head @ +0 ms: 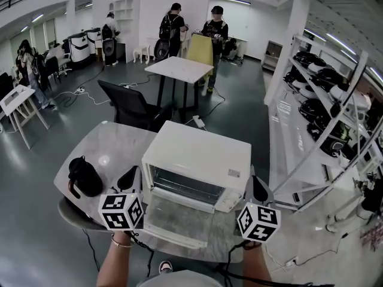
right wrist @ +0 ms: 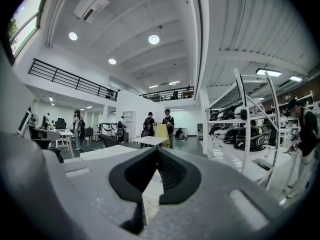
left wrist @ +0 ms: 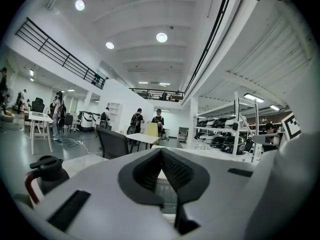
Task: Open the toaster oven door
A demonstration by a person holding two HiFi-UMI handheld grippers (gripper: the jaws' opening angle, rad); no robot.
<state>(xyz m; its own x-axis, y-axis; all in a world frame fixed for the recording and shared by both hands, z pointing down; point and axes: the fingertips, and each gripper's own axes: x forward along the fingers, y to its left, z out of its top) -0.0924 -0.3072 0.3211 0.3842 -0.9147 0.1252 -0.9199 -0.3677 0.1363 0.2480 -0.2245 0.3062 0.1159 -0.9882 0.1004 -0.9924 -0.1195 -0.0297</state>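
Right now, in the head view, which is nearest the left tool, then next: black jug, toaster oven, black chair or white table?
1. Toaster oven, just right of the left tool.
2. Black jug, to its left on the round table.
3. Black chair, behind that table.
4. White table, farthest back.

Head view hangs high over the person, tipped steeply down onto the counter [head: 108,142] and toaster oven [head: 197,151], with the room beyond. Both gripper views sit low at counter height, close in, facing almost level past their own jaws. All three catch the far white table [head: 179,69] and the right-hand shelving rack [head: 281,136].
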